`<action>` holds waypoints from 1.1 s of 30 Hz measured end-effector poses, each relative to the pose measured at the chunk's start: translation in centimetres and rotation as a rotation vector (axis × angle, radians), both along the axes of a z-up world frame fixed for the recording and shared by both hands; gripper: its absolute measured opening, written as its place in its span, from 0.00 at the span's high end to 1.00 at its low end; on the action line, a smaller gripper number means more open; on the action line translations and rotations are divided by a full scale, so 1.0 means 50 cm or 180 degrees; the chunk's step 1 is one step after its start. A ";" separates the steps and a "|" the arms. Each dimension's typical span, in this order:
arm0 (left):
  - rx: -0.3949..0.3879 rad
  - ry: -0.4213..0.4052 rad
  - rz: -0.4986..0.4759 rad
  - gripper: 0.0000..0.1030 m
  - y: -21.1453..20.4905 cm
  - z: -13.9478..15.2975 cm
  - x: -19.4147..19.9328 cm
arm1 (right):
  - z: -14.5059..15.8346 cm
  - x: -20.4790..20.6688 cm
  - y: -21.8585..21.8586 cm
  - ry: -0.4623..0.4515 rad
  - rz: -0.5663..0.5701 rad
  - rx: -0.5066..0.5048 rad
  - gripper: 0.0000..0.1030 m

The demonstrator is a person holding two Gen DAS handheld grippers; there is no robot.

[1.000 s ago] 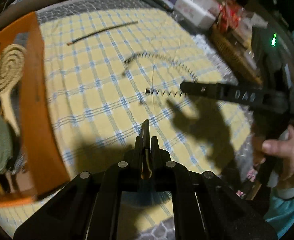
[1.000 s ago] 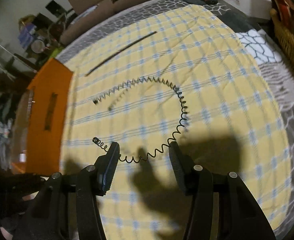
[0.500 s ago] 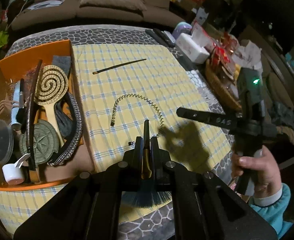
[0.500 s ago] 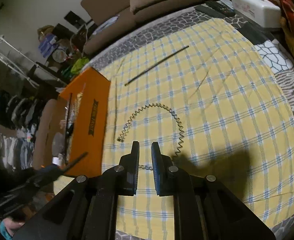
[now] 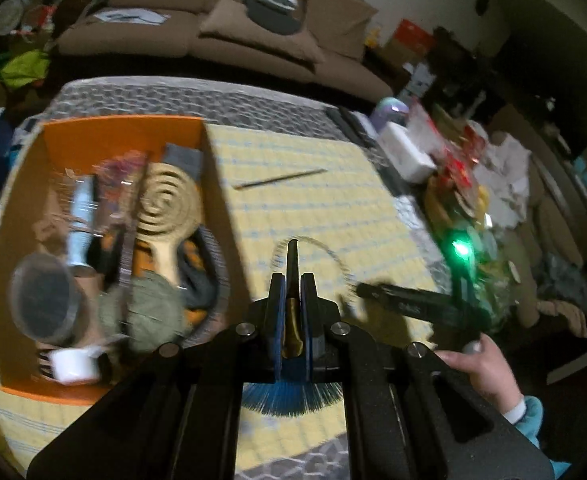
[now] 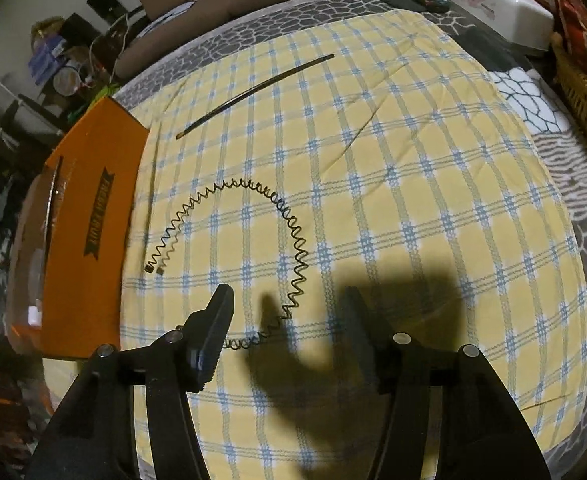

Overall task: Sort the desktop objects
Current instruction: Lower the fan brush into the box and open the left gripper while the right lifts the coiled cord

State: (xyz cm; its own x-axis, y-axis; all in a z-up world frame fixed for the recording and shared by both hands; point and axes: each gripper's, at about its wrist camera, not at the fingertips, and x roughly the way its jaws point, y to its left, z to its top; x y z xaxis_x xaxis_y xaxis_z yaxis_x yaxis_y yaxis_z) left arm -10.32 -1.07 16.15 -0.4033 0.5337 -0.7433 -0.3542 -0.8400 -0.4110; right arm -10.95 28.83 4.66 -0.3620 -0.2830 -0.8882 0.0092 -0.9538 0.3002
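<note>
The left gripper point(image 5: 292, 292) is clamping its 2 fingers on a makeup brush point(image 5: 292, 276): the dark handle is sticking out ahead past the fingertips, a gold ferrule is showing between the pads, and blue bristles are fanning out on the near side beneath the gripper body. It is hanging over the near part of a yellow checked cloth point(image 6: 393, 168), just right of an orange box point(image 5: 121, 130).

The box is sitting at the left edge of the cloth and is holding blurred items, among them a wooden brush with a spiral face point(image 5: 168, 208), a silver tube point(image 5: 80, 220), a round clear lid point(image 5: 45, 300) and a white cap point(image 5: 73, 364).

The right gripper point(image 6: 289, 328) is standing released, its jaws having just been opening, with the pads apart and pressing on nothing. It is pointing down at the near end of a black coiled spring headband point(image 6: 293, 232), which is lying flat on the cloth in an arc. The arc's near end is lying between the 2 fingers and its other end is lying near the box's right wall. In the left wrist view a hand point(image 5: 481, 364) with a teal sleeve is gripping this gripper's handle at the right.

A thin black stick point(image 6: 253, 94) is lying on the far part of the cloth, well apart from the headband. A white tissue box point(image 6: 497, 8) is sitting beyond the cloth's far right corner, and a brown sofa point(image 5: 197, 36) is standing behind the table.
</note>
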 end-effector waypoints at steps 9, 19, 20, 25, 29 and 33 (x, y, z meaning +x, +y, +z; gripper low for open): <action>-0.0002 -0.0160 0.0294 0.93 -0.077 -0.058 -0.031 | -0.024 -0.004 -0.026 -0.0092 0.0114 0.0124 0.48; 0.0093 -0.0120 0.0220 0.93 -0.062 -0.057 -0.014 | -0.035 0.004 -0.052 0.0019 0.0294 0.0427 0.90; 0.0111 -0.0110 0.0223 0.93 -0.063 -0.057 -0.013 | -0.026 0.005 -0.048 0.0068 0.0275 0.0360 0.90; 0.0289 -0.0072 0.0280 0.93 -0.072 -0.060 -0.013 | 0.046 0.013 -0.029 0.0421 0.0179 0.0171 0.94; 0.0418 -0.0027 0.0332 0.93 -0.084 -0.068 -0.018 | 0.113 0.016 -0.021 0.0722 0.0111 0.0074 0.94; 0.0517 -0.0005 0.0375 0.93 -0.099 -0.084 -0.022 | 0.162 0.010 -0.029 0.0934 0.0097 0.0014 0.96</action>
State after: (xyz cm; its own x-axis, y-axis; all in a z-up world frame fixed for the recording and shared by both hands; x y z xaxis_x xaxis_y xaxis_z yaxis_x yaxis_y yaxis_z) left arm -11.40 -6.04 11.95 -0.4688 0.5959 -0.6520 -0.2567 -0.7982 -0.5449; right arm -10.46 27.38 12.76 -0.5950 -0.2940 -0.7480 0.1236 -0.9531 0.2763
